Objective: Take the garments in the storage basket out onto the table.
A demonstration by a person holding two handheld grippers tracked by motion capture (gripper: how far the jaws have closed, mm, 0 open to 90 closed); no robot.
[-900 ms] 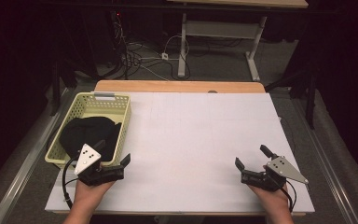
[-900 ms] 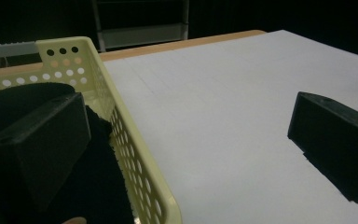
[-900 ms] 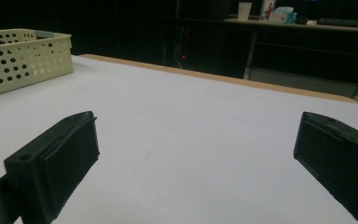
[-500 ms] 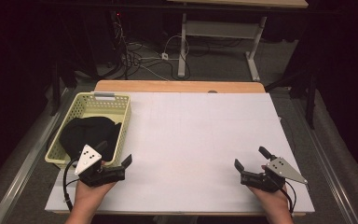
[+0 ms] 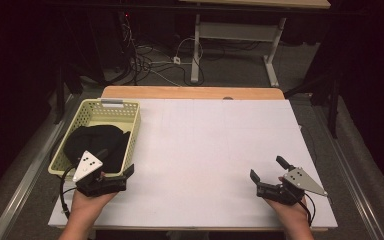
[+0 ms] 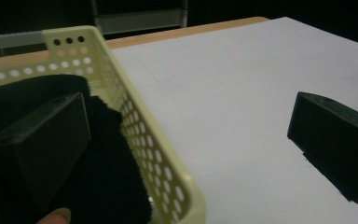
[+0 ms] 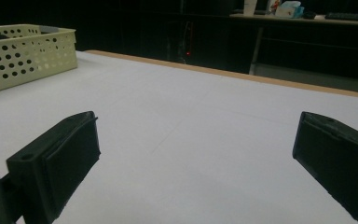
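Observation:
A pale yellow perforated basket [image 5: 130, 125] sits at the left of the white table top [image 5: 205, 145], with a black cloth [image 5: 92, 142] bundled inside. My left gripper [image 5: 116, 161] is open at the basket's near right corner. In the left gripper view its jaws straddle the basket wall [image 6: 135, 116]: one jaw is over the black cloth [image 6: 107, 177], the other over the table [image 6: 242, 84]. My right gripper [image 5: 267, 168] rests open low over the table near the front right, nothing between its jaws. The right gripper view shows the basket [image 7: 23, 51] far off.
A wooden strip [image 5: 190, 92] runs along the table's far edge. Beyond it are floor cables [image 5: 155, 60] and a second table's legs [image 5: 197, 45]. Wide white surface lies between the two grippers. A metal rail [image 5: 20, 180] runs left of the basket.
My left gripper has edged slightly left, closer to the basket's near corner. The right gripper has barely moved.

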